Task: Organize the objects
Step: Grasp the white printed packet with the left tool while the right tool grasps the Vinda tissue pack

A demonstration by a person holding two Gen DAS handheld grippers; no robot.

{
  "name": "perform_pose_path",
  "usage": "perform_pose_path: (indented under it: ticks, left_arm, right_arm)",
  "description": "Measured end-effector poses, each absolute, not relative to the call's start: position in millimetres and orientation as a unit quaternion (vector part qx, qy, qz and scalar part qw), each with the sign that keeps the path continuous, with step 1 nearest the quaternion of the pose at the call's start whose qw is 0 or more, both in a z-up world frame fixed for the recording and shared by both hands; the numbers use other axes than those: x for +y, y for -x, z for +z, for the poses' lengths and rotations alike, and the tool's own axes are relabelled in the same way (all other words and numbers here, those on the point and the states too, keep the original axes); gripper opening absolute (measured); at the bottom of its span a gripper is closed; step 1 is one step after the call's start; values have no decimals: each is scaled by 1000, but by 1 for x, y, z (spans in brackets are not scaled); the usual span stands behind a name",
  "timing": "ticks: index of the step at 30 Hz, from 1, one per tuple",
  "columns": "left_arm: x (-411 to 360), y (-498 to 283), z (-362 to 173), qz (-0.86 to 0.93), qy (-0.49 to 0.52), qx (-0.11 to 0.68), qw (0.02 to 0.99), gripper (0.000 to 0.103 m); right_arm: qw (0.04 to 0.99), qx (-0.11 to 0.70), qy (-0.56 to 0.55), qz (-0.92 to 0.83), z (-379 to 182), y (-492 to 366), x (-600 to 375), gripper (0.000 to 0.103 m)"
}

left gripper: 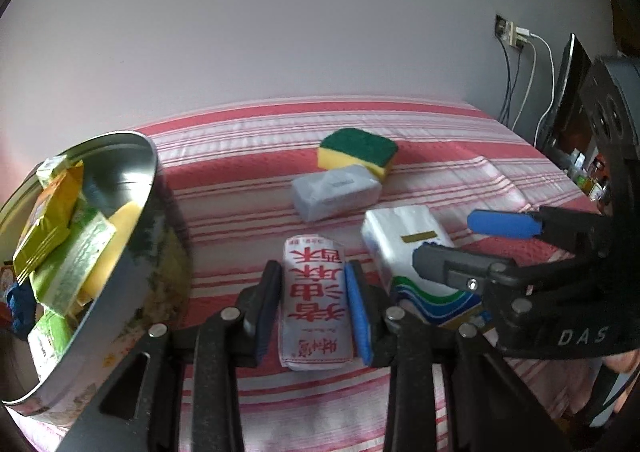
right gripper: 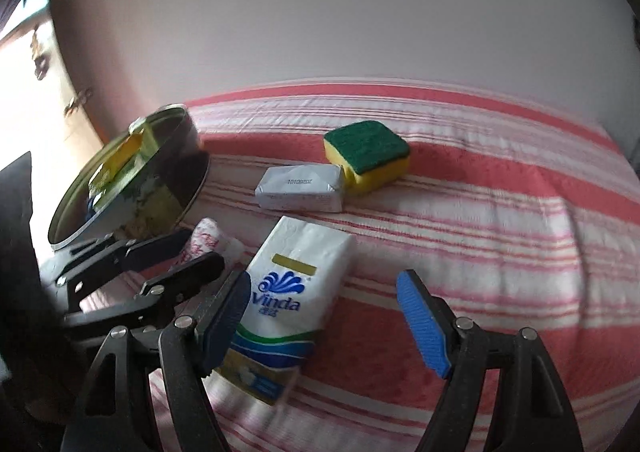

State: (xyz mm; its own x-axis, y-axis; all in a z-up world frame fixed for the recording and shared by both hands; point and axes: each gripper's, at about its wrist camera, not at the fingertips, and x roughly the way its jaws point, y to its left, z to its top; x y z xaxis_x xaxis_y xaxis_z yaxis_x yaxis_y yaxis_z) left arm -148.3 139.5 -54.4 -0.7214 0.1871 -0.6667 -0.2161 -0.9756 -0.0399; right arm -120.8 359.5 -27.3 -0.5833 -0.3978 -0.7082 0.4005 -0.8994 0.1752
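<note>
My left gripper (left gripper: 314, 304) is shut on a white packet with red Chinese characters (left gripper: 316, 300), which lies on the striped cloth. A round metal tin (left gripper: 132, 244) stands to its left, filled with yellow and green packets. My right gripper (right gripper: 324, 316) is open over a white Vinda tissue pack (right gripper: 296, 292); its left pad is at the pack's left edge and its right pad stands apart. The tissue pack also shows in the left wrist view (left gripper: 412, 252). Farther back lie a silver-white wrapped block (right gripper: 302, 188) and a green-and-yellow sponge (right gripper: 368, 156).
The red-and-white striped cloth (right gripper: 500, 212) covers the surface up to a plain wall. A wall socket with cables (left gripper: 516, 40) and a dark screen (left gripper: 568, 92) stand at the far right. The tin shows at the left in the right wrist view (right gripper: 160, 180).
</note>
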Motion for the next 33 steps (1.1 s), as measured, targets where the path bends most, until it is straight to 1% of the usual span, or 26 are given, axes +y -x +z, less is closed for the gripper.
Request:
perform_pose_path:
  ticks: [2,9,13,19,24,26,27,28,33]
  left_arm:
    - [135,147,-54,929,354,16,104,32]
    - [125,148,-53,930,352,9,100,32]
    - [119,148,-53,932,350,7,92,32]
    - [116,147,-52,933,347,8,91,32]
    - [116,148,-51,934,346,9,90,32]
    - [117,148,-52,934,346,10,91,32]
    - [117,147,-51,934,344,12,90,32]
    - [118,147,-51,935,343,13,90,32]
    - [119,143,-48,939,333,18,87,32]
  right_arm:
    - [223,-7,-398,-890,-30,119,355,78]
    - [228,6,-407,-884,-36,113,343,78]
    - [231,38,-407,-883,-34,106,333,78]
    - [206,107,-404,-885,-38,99,315,78]
    - [195,77,-412,-887,-46,113,321,77]
    - [189,76,-408,-890,-46,114,322,70]
    - [188,77,-407,-891,-46,113,321,60]
    - [184,81,-405,-892,-46,113,321,55]
    - [184,60,-396,-898,-44,111,328,55]
